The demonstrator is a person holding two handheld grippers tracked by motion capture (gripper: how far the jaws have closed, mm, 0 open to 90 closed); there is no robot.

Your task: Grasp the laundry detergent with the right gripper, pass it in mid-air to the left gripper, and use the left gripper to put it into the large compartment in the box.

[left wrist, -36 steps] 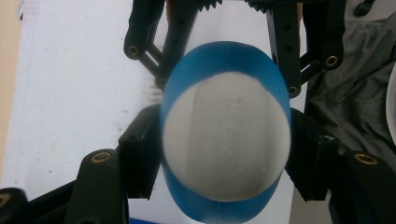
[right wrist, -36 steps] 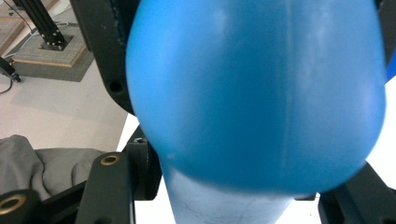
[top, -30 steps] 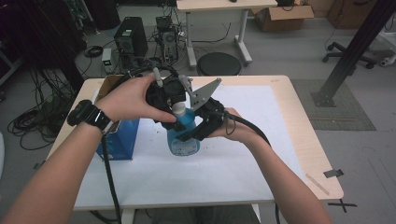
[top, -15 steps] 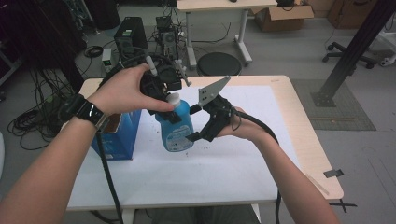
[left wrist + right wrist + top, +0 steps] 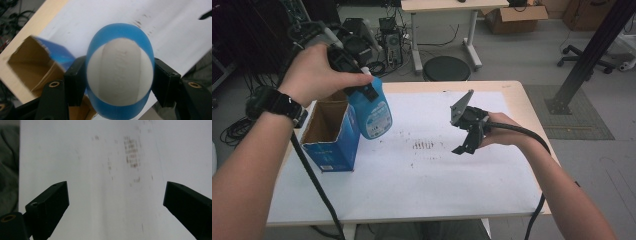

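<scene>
My left gripper point(image 5: 361, 89) is shut on a blue bottle point(image 5: 373, 112) and holds it tilted in the air above the open blue cardboard box point(image 5: 332, 135). In the left gripper view the bottle's white-and-blue end point(image 5: 120, 75) sits squeezed between the two black pads, with the box point(image 5: 30, 65) below at left. My right gripper point(image 5: 468, 140) hovers over the white sheet point(image 5: 422, 185) at the table's right. Its jaws have just opened wide and eased back slightly. Nothing lies between them in the right gripper view point(image 5: 116, 197).
Brown smudges point(image 5: 424, 145) mark the sheet's middle. The wooden table edge point(image 5: 532, 115) runs close beside the right hand. A cable point(image 5: 312, 175) trails from the left gripper across the front left. A stool point(image 5: 446, 67) and desks stand behind the table.
The left gripper lifted the bottle up and to the left, over the box. The right gripper's jaws spread, and it drew away from the bottle to the right.
</scene>
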